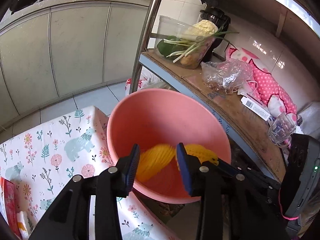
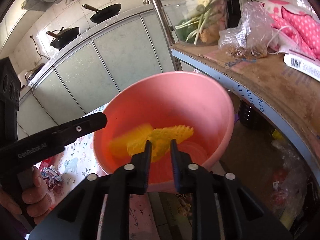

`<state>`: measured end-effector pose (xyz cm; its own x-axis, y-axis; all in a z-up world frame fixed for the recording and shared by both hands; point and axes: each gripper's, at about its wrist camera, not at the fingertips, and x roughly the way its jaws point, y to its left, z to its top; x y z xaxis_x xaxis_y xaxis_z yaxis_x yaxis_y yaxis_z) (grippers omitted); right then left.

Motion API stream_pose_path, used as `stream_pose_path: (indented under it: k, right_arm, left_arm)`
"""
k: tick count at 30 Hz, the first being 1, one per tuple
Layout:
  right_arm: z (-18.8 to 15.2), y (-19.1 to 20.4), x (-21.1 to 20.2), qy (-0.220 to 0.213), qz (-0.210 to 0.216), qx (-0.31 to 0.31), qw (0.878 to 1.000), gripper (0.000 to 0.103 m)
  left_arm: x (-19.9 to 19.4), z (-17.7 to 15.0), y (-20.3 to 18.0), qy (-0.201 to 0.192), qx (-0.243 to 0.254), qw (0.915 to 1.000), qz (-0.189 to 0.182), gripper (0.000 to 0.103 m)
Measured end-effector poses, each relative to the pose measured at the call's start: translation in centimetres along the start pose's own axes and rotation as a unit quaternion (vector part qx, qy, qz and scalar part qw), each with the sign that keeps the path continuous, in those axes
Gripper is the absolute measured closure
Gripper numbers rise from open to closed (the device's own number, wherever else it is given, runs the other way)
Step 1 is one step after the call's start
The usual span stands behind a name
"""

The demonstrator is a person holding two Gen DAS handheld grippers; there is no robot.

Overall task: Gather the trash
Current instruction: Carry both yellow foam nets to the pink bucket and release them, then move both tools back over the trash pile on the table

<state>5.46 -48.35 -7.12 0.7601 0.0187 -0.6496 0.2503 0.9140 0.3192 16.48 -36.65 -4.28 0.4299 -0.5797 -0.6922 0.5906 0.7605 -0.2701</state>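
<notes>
We see two yellow foam fruit nets (image 2: pixel 152 140) lying in the bottom of the pink plastic basin (image 2: pixel 200 92), blurred as if in motion, so we cannot tell their exact lie. We judge them feather-light, soft and springy, not fragile; a pinch on any edge of the mesh should hold, though so light a thing may cling to a pad on release. The right gripper (image 2: pixel 161 152) hangs over the basin with its jaws narrowly apart and nothing clearly pinched; the left gripper (image 1: pixel 158 156) stands wider, empty, at the near rim. The basin sits tilted at the edge of a table under a floral bear-print tablecloth (image 1: pixel 60 140), where crumpled wrappers (image 2: pixel 50 175) still lie. Beside it stands a metal shelf rack (image 1: pixel 230 104) lined with cardboard, carrying vegetables and a plastic bag (image 1: pixel 226 76); kitchen cabinets (image 1: pixel 76 46) and woks beyond.
</notes>
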Motion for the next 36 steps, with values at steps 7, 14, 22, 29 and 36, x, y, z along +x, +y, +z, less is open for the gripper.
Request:
stream_pose_path:
  k: [7, 14, 22, 29, 36]
  right_arm:
    - [-0.1, 0.4, -1.1, -0.011, -0.004, -0.011, 1.000, 0.079]
    - [-0.3, 2.3, -3.4, -0.028, 0.004, -0.025, 0.999, 0.079]
    - [-1.4, 6.2, -7.0, -0.053, 0.038, -0.057, 0.996, 0.079]
    - [-2.9, 10.2, -9.1, -0.058, 0.060, -0.094, 0.992, 0.079]
    - [-4.5, 12.9, -9.7, -0.041, 0.083, -0.112, 0.989, 0.079]
  left_arm:
    - [-2.1, 0.1, -0.9, -0.020, 0.016, 0.9997, -0.006, 0.064]
    - [-6.1, -0.2, -0.6, -0.052, 0.020, 0.9984, -0.004, 0.064]
    - [-13.5, -1.5, 1.3, -0.102, 0.028, 0.9940, 0.027, 0.058]
    - [-20.7, -4.2, 4.9, -0.138, 0.022, 0.9878, 0.069, 0.055]
    - [-26.8, -8.2, 9.5, -0.160, 0.001, 0.9790, 0.126, 0.054]
